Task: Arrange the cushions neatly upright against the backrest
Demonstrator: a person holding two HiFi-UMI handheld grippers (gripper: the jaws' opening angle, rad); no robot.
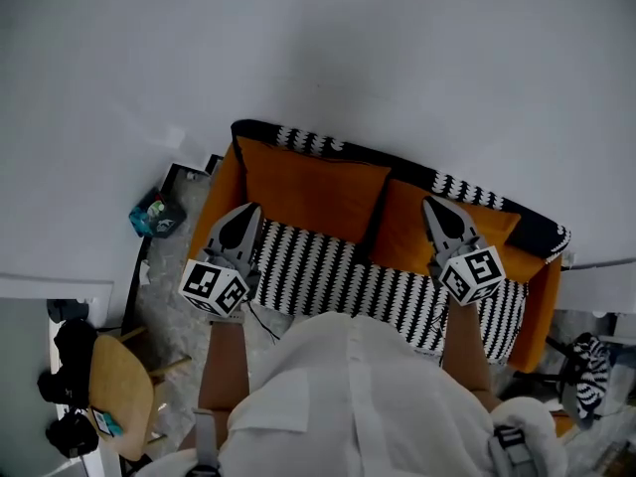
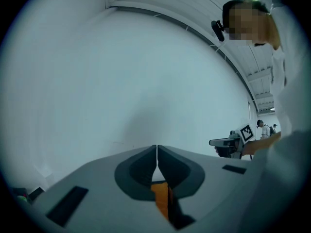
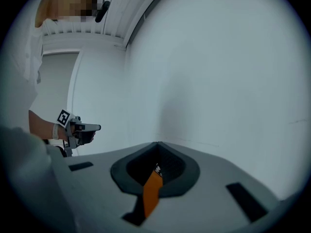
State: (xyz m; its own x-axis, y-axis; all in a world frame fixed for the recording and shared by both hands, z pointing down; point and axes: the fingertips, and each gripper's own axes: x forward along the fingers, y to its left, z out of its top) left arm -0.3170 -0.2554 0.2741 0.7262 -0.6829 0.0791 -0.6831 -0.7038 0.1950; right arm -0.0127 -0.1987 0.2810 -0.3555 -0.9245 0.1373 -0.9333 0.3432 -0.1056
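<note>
orange in fabric, both of them: recorded left cushion (image 1: pixel 313 192) and right cushion (image 1: pixel 412 235) on the sofa (image 1: pixel 542 311), upright, close side by side, backs against the backrest (image 1: pixel 298 139). cannot tell whether touching at the near edges. noted black-and-white striped cover (image 1: pixel 328 271) over the seat, with a like strip along the backrest top. found left gripper (image 1: pixel 248 212) above the seat's left end in the head view, jaws pressed together, nothing clamped. found right gripper (image 1: pixel 434 207) overlapping the right cushion in that view, jaws likewise closed tight, empty. confirmed in both gripper views: tips met, only a sliver of orange beyond. logged white wall (image 1: pixel 397 58) behind, wooden chair (image 1: pixel 119 391) at lower left, well apart from the sofa.
</note>
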